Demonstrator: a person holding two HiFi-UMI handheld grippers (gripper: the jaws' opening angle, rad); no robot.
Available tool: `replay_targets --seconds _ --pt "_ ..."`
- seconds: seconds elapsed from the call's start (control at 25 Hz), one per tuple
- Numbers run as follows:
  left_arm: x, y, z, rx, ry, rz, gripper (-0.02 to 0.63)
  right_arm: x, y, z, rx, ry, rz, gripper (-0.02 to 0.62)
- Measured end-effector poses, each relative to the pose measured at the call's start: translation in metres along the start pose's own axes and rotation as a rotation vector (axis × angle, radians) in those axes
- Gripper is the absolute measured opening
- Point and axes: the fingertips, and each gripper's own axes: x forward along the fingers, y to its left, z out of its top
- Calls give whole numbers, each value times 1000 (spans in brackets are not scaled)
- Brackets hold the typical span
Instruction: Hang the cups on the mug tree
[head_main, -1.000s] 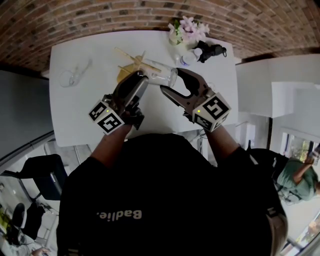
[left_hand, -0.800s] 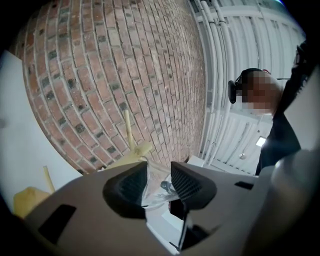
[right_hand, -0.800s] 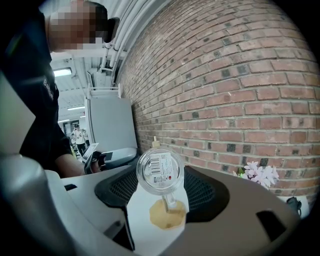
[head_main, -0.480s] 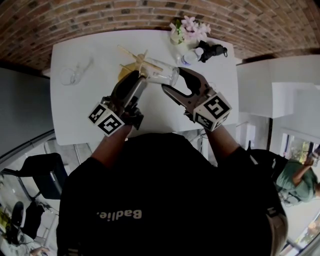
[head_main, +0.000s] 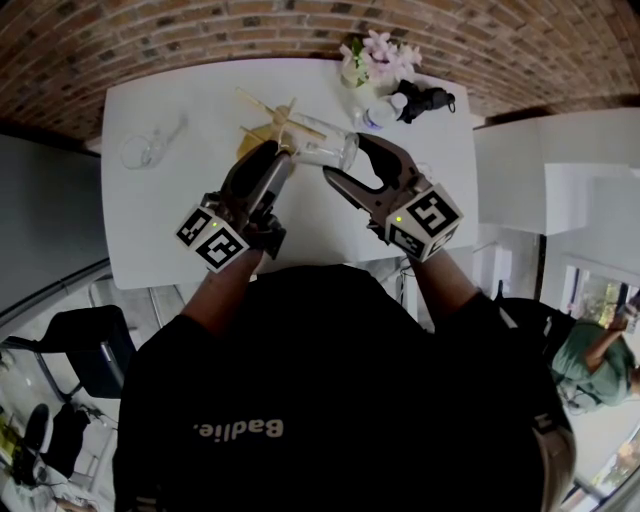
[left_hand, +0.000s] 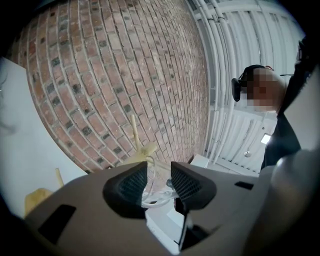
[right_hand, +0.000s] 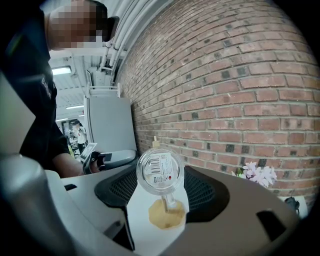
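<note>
- Right gripper (right_hand: 161, 192) is clamped on the glass cup (right_hand: 160, 170), a pad on either side and the stickered bottom facing its camera.
- The cup is up off the white table (head_main: 180, 230), just beside the wooden mug tree (head_main: 262, 135).
- Left gripper (left_hand: 159, 182) has its jaws spread, with a clear bit of the cup between them and the pads not pressing.
- A second glass cup (head_main: 142, 152) sits well apart, on the table's left.
</note>
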Motion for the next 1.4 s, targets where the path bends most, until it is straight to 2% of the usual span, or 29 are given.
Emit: replay_targets --seconds 0.56,1.4 --pt "-3 2 5 9 -10 0 138 0 0 -1 15 -9 -4 307" --pt "-1 -2 -1 32 30 4 137 0 3 -4 17 -9 18 307"
